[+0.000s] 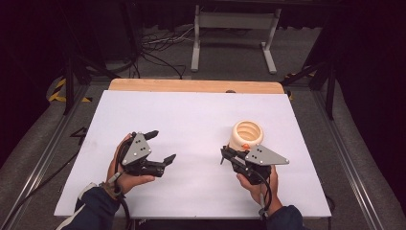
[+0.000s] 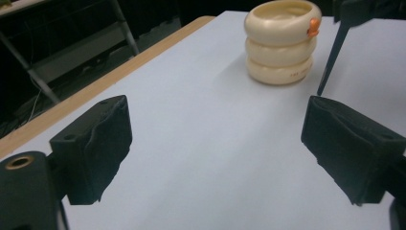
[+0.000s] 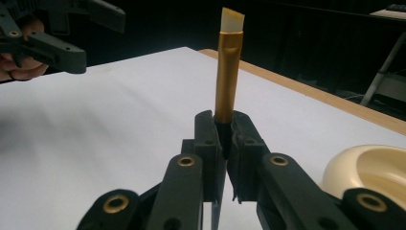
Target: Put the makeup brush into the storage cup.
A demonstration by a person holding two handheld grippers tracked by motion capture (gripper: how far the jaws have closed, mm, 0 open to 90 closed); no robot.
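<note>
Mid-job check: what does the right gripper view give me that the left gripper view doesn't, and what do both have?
Right gripper view alone: its own right claw shut on a gold brush with a pale slanted tip pointing up, and the left claw farther off, held in a hand.

Left gripper view alone: its own jaws spread wide apart, with only tabletop between them, the cream holder's three stacked rings, and its small orange tab.

Both: the white tabletop, its wooden edge, the cream holder.

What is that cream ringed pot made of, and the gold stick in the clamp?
The pot looks like glossy plastic or glazed ceramic: smooth, soft sheen. The stick, gripped by the right gripper, looks like metal or metallic-painted plastic with a pale, translucent-looking tip.
</note>
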